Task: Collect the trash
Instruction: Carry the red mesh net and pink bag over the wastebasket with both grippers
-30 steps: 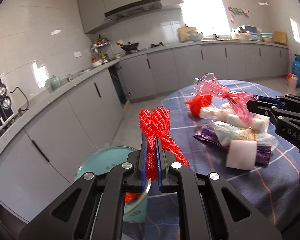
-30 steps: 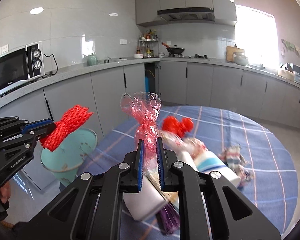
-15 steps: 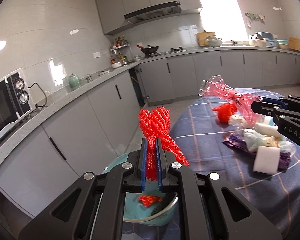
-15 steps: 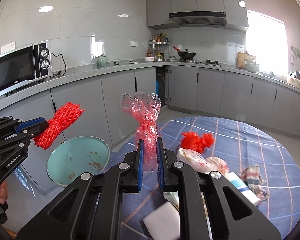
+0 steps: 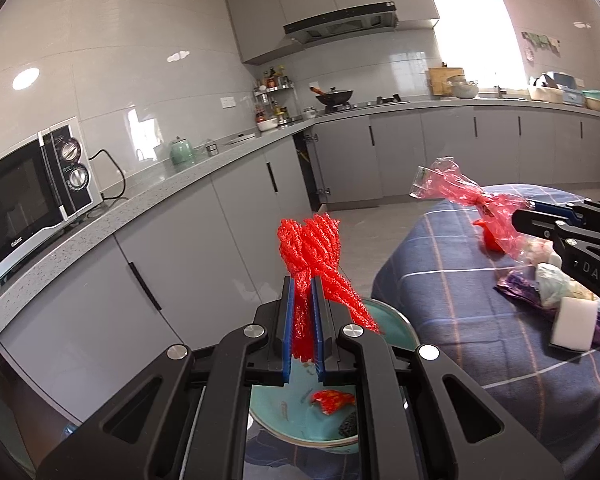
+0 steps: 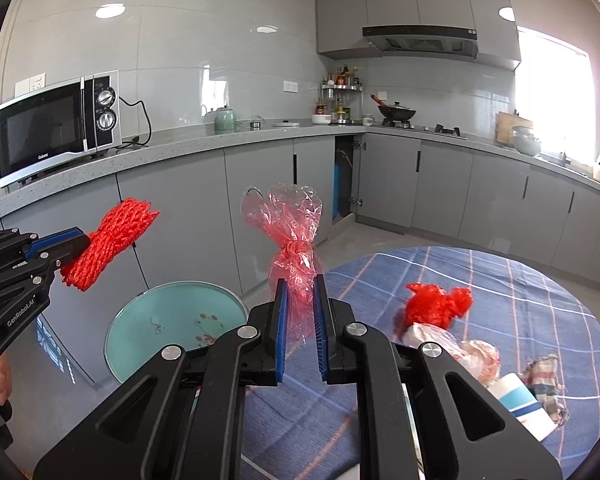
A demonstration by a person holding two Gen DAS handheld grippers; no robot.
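Swung away from the bench (image 5: 460,320) and out over the teal bin (image 6: 172,320) since 1 s ago, with the microwave (image 6: 56,124) now well into both views. Nearest in the left wrist view: left hand-held gripper (image 5: 303,320) pinched tight on the red mesh netting (image 5: 312,248), blue pads almost touching through it, loose strands hanging to the right above the bin's opening. Below it, inside the bin, 1 scrap of red trash and something dark already lying. Nearest in the right wrist view: right hand-held gripper (image 6: 300,312) closed on the neck of the red plastic bag (image 6: 288,232), slightly wider apart than the left, bag standing upright above the pads, positioned just beside the bin's rim rather than over it. Farther out on the bench: another red mesh wad (image 6: 436,304), clear wrappers, a white foam block (image 5: 572,324), a purple wrapper and a striped cloth (image 6: 544,380), all uncollected.

Probably best done by lowering the left toward the bin mouth before letting go, so the springy netting drops inside instead of catching on the rim; then bringing the right fully over the opening before releasing, since a light bag may drift.
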